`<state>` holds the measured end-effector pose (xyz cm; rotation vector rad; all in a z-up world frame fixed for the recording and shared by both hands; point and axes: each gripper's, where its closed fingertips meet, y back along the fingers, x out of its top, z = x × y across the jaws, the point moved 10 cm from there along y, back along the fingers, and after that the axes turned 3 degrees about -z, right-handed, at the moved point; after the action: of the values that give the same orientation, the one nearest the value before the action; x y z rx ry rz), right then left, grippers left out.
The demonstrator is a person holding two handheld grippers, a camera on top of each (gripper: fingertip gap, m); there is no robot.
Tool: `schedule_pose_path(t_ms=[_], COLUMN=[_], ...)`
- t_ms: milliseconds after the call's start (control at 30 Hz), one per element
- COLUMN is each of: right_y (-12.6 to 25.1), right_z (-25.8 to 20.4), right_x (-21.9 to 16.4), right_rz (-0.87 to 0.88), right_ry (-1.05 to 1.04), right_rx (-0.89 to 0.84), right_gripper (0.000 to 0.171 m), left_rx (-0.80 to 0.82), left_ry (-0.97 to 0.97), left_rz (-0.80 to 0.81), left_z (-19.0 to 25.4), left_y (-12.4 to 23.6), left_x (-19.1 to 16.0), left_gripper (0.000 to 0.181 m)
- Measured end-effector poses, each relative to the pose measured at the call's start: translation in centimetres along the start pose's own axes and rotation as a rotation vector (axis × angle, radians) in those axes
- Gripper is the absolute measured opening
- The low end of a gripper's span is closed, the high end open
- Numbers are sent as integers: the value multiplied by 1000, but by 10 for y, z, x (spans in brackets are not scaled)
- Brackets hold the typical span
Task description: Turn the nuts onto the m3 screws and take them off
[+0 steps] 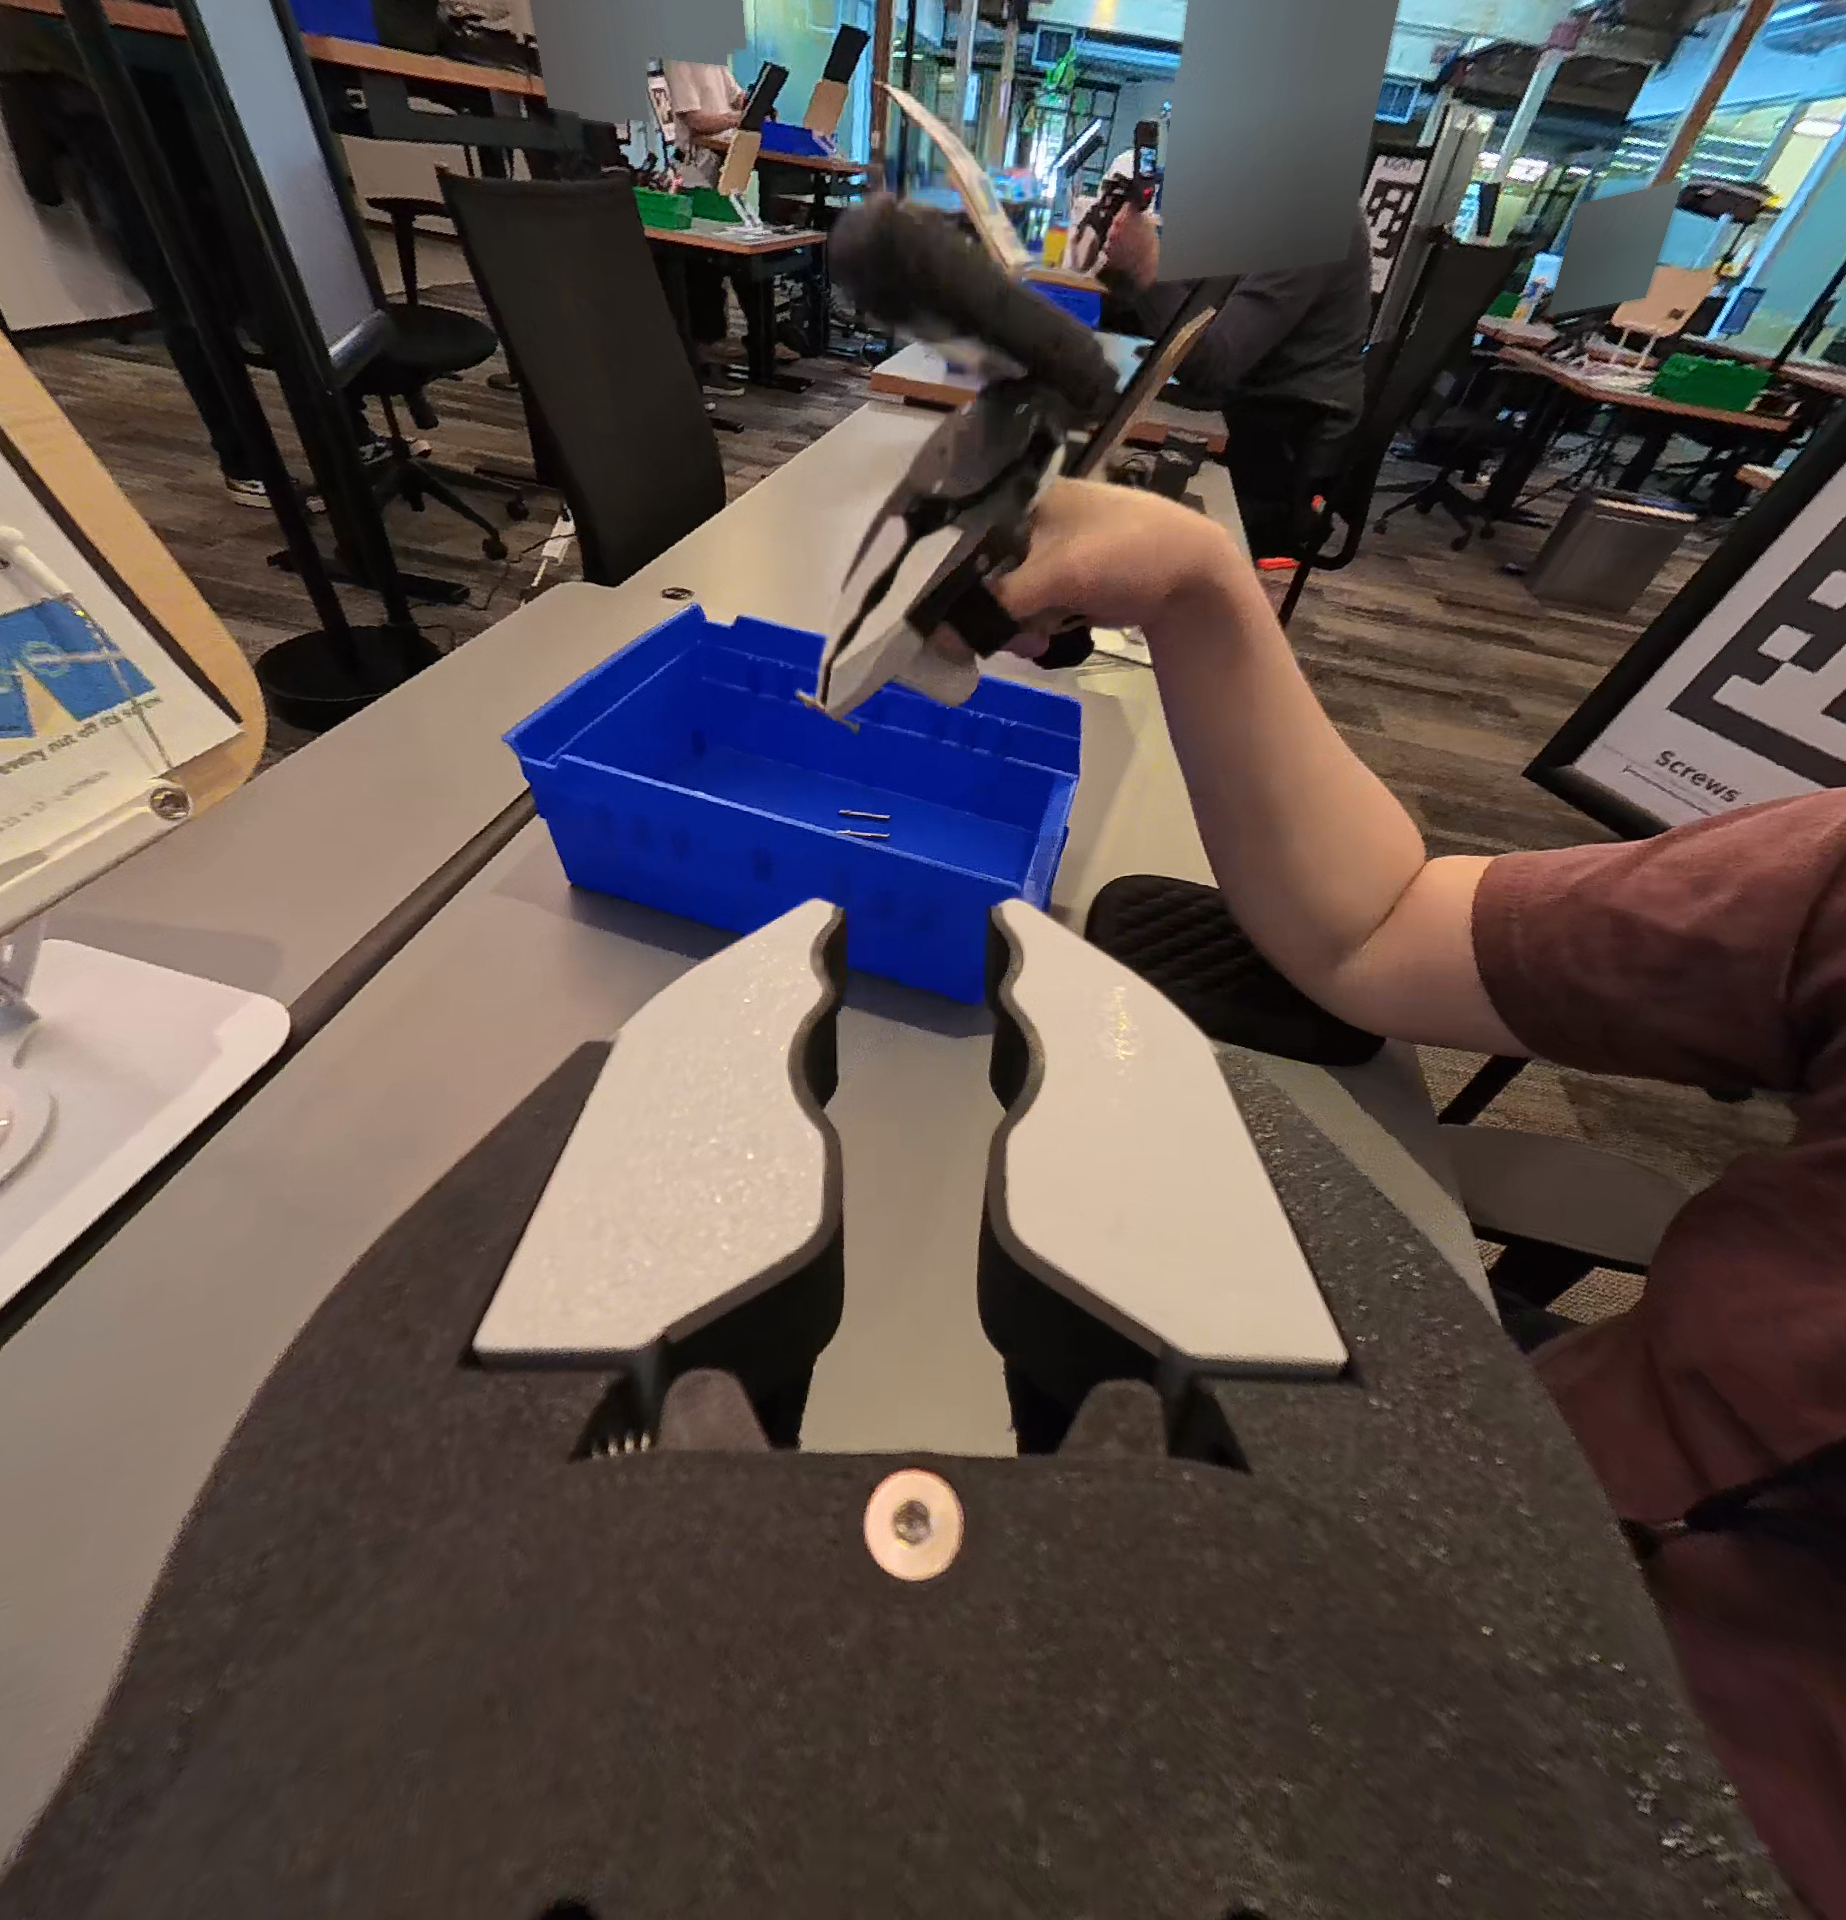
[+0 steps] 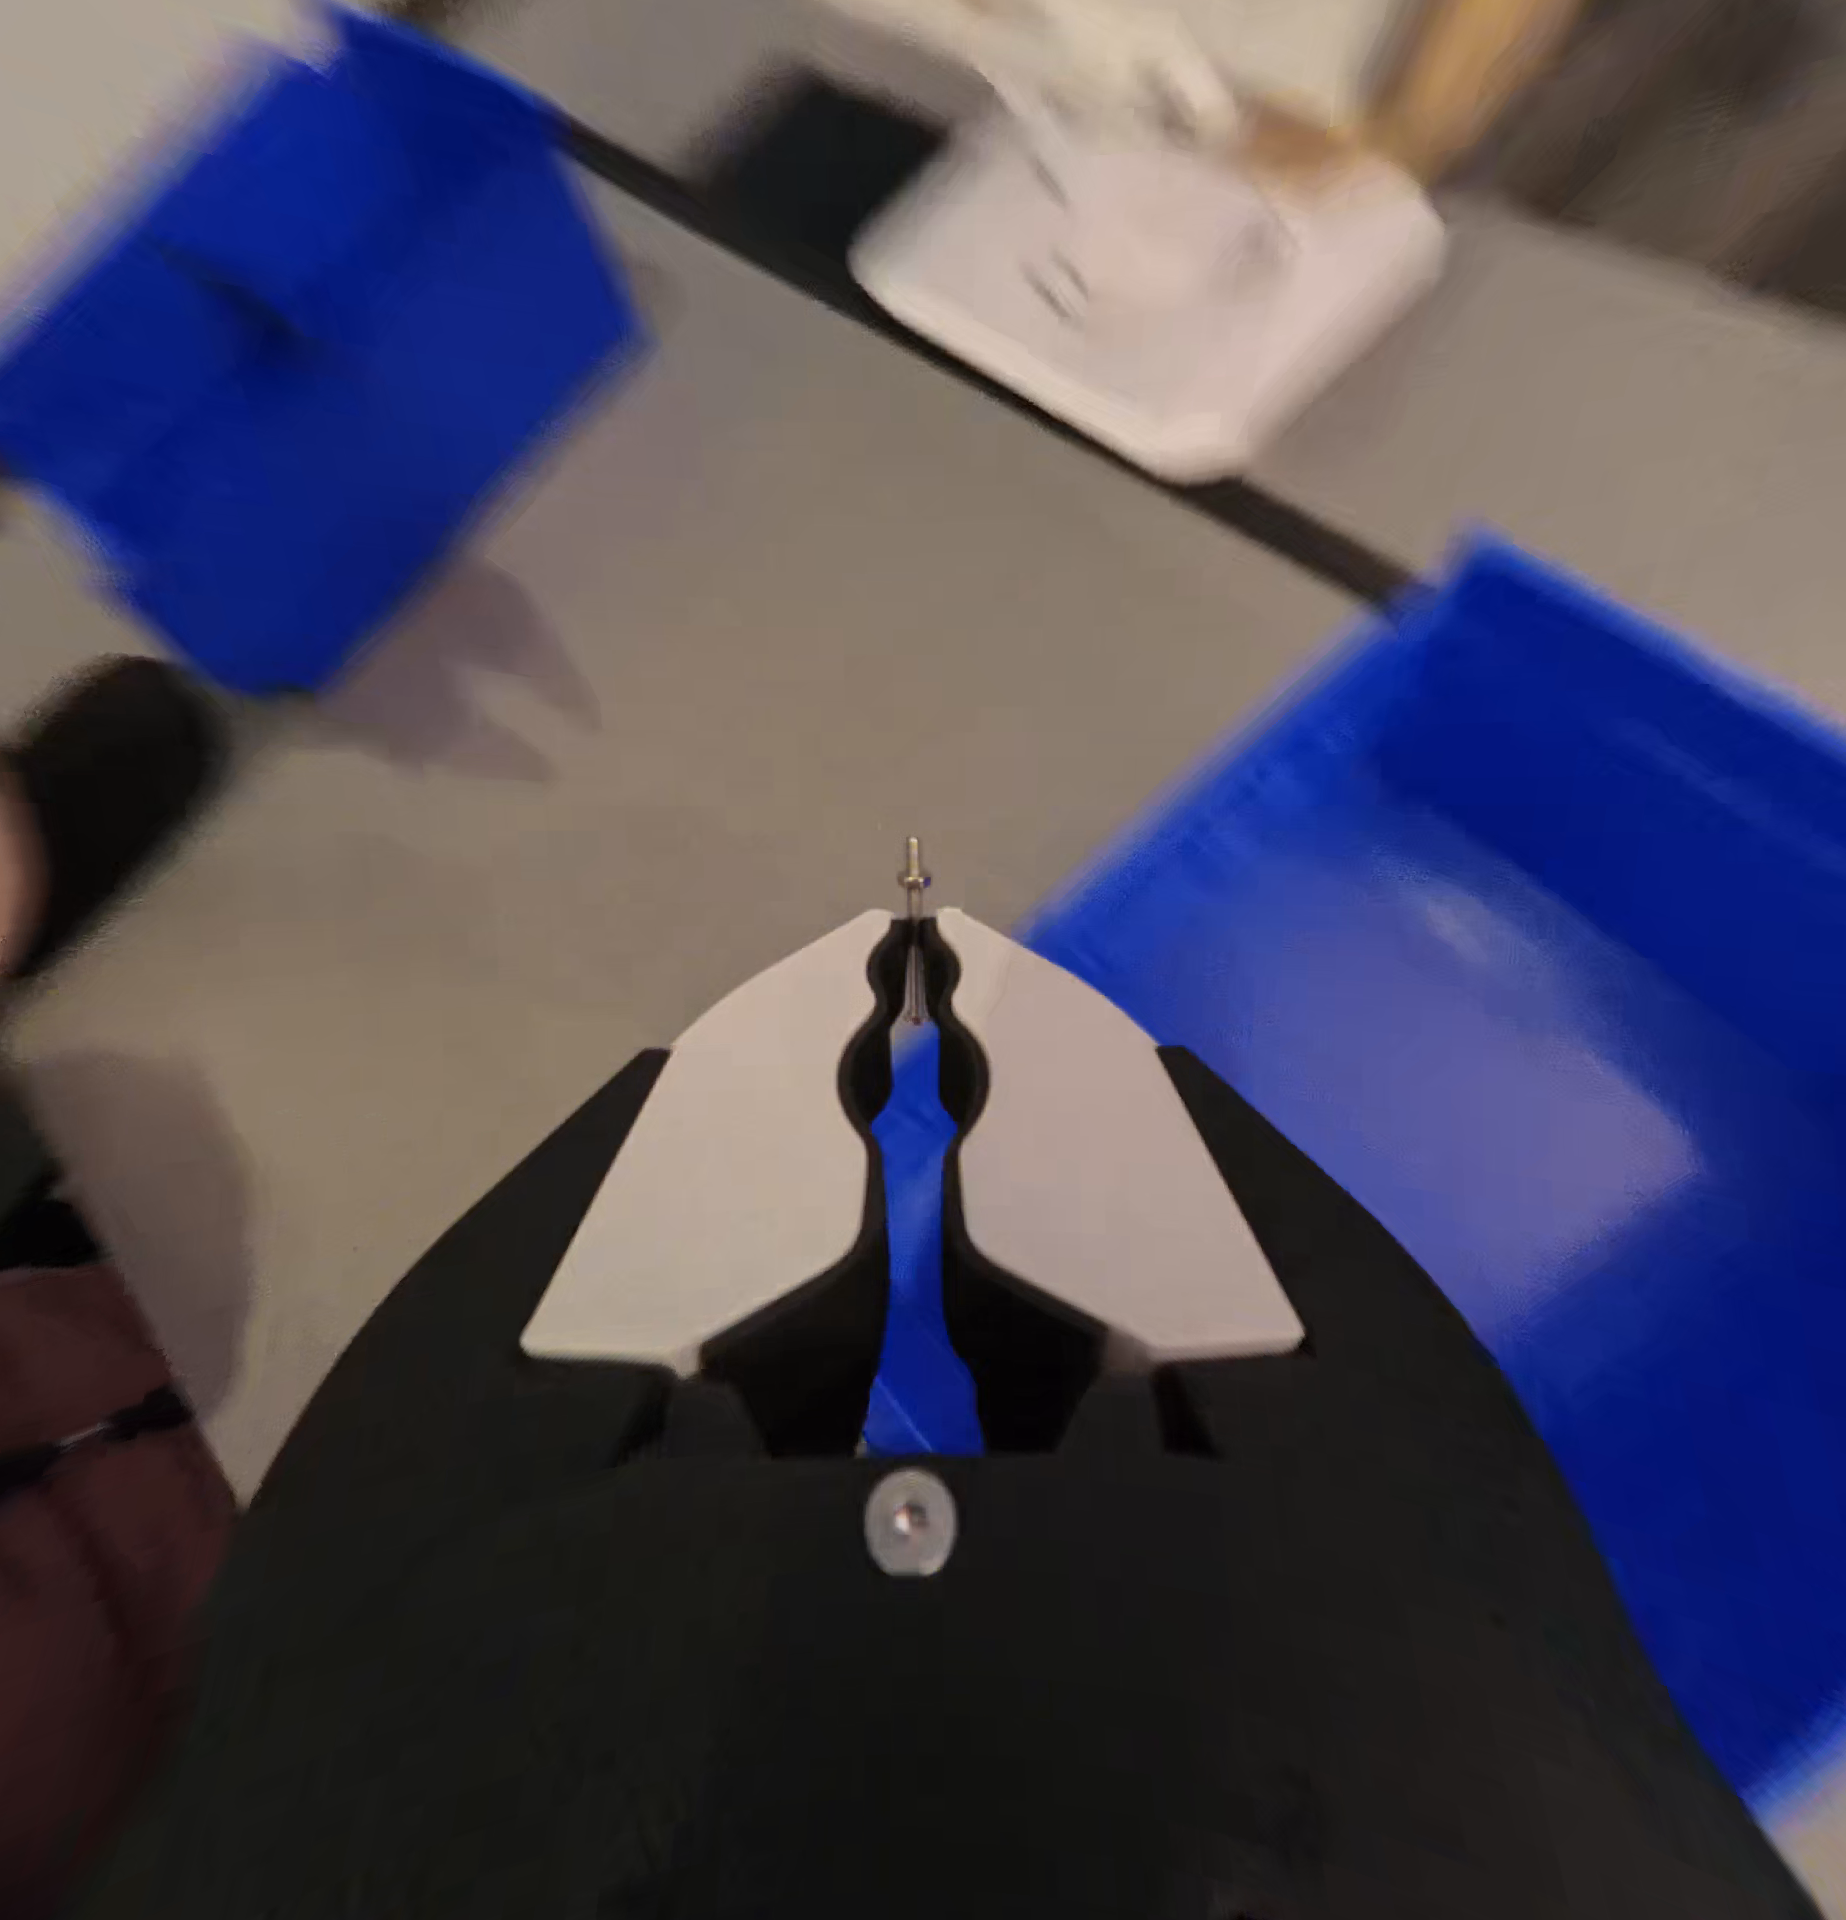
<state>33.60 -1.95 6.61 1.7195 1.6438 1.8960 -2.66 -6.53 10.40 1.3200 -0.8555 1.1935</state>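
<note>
My right gripper (image 2: 913, 916) is shut on a thin m3 screw (image 2: 912, 883) that sticks out past its tips, with a small nut on it near the tips. In the left wrist view the right gripper (image 1: 839, 707) hangs over a blue bin (image 1: 680, 821), and the screw (image 1: 827, 713) shows at its tips. Two more screws (image 1: 863, 824) lie on the bin floor. My left gripper (image 1: 917, 920) is open and empty, just in front of the bin's near wall.
A second blue bin (image 2: 275, 343) shows blurred at the upper left of the right wrist view. A white stand base (image 1: 88, 1091) with a sign board stands at the left. A black pad (image 1: 1210, 966) lies right of the bin under the person's forearm (image 1: 1314, 831). Chairs and desks stand behind. My right fingertips sit around 25 cm from my left ones. The white stand base (image 1: 88, 1091) sits 35 cm or so from the ends of my right fingers.
</note>
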Motion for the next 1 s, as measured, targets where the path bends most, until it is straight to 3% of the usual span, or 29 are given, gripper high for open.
schedule_pose_path(t_ms=[67, 167, 433, 700, 733, 900, 1000], right_y=[-14, -42, -71, -78, -76, -48, -25], right_z=[31, 61, 87, 94, 92, 76, 56], right_x=[-18, -42, -68, -73, -70, -50, -34], right_rz=[-174, -400, -618, -675, -665, -552, -441], right_ry=[-116, -254, -337, -321, -312, -212, -130], right_rx=[-121, -160, -255, -265, -262, -361, -390], right_gripper=[3, 3, 3, 4, 10, 25, 25], left_rx=[-2, 11, 24, 49, 72, 269, 489], left_ry=[14, 26, 64, 58, 49, 34, 62], left_rz=[0, 4, 61, 30, 15, 8, -147], left_z=[-1, -3, -10, -11, -12, -17, -21], left_y=[1, 3, 10, 14, 18, 73, 116], left_x=[0, 0, 0, 1, 2, 11, 4], left_gripper=[24, 22, 18, 18, 17, 19, 20])
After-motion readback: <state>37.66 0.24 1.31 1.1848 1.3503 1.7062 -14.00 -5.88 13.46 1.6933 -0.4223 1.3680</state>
